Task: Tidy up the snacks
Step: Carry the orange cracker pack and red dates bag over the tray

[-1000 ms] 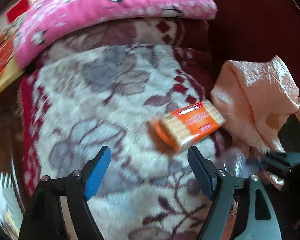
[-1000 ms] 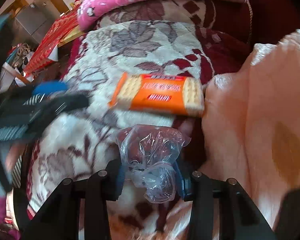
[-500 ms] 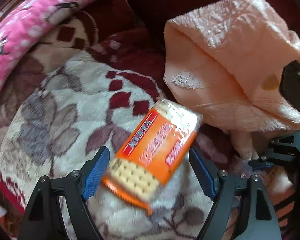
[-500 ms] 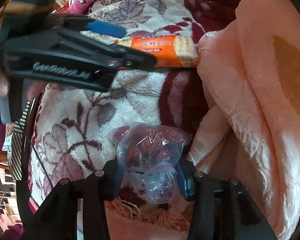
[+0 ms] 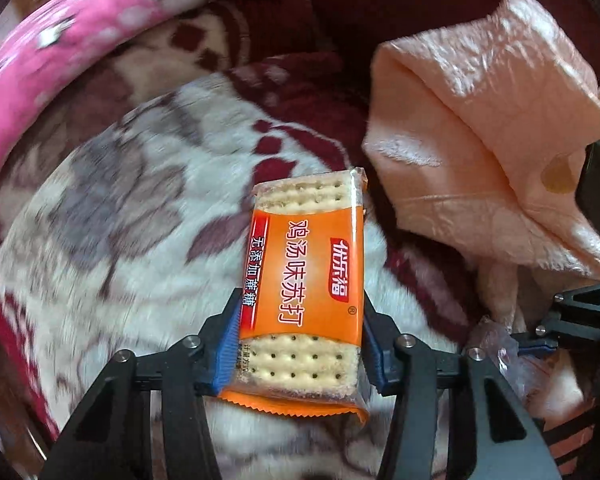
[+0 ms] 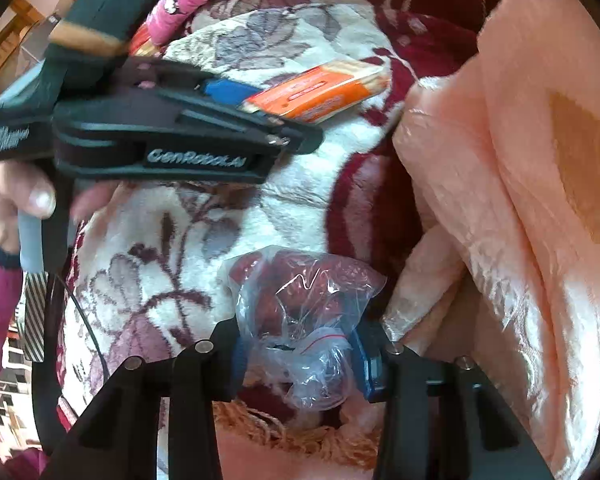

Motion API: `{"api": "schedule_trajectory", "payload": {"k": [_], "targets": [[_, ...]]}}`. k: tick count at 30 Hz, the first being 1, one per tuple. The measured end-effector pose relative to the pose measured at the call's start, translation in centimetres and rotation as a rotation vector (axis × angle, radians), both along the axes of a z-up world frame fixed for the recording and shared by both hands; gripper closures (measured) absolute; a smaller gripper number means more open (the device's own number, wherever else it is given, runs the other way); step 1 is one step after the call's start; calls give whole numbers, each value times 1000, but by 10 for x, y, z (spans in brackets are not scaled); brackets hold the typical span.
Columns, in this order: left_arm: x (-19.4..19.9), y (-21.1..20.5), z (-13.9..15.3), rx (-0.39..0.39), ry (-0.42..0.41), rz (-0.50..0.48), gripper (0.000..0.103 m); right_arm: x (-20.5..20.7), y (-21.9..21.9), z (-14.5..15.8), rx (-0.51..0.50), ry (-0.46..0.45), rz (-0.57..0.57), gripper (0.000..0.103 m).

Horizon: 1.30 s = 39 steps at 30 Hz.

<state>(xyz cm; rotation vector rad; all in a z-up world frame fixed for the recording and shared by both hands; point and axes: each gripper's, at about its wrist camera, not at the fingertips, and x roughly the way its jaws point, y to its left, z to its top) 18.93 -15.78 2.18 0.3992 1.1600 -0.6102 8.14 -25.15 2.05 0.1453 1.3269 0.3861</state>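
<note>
So right now my left gripper (image 5: 300, 344) has its fingers closing in on the orange cracker packet (image 5: 306, 280), pads touching both long edges near the bottom end, so I'd call that grasping it, though the squeeze isn't finished. The packet lies on the flowery blanket (image 5: 132, 240), just beside the peach cloth (image 5: 480, 152), with most of its length sticking out past the fingers. My right gripper (image 6: 300, 356) is clenched on the small clear bag of dark red snacks (image 6: 300, 300), holding it low over the blanket next to that same cloth. Stuff I'm worried about: I've only got the packet by its tail end, so when I lift, the far end could droop or the whole thing could pivot and slide out, since that wrapper looks slick. Too hard a clamp and the crackers inside probably crack. The blanket is fluffy too, so a lower finger could snag the pile and drag it along. On the right, I'm pinching loose plastic, not the snacks themselves, so the bag could slip or stretch. And the two grippers are pretty near each other in the right wrist view, so a careless swing could knock them together.
</note>
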Motion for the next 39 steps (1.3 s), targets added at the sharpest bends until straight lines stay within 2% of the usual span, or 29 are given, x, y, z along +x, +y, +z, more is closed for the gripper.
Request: {"api": "schedule_trajectory", "payload": {"k": [4,8,12,16,20,39], "targets": [[-21,25,17,-23,-25,116,52,-3,7,9,-5,-17,16,58],[-47,52,35,-10,-80,243,52,-8,20,19,-6,-41,38,58],[-78,79,46,-2,-99,351,52,-16,33,29,16,-63,44,58],[-119,110,60,21,-138,438,52,-24,52,32,32,-70,70,58],[-145,142,67,7,-143,532,52,-29,75,36,49,-71,106,58],[-218,244,90,6,-205,813,52,-54,177,63,61,-105,320,58]]}}
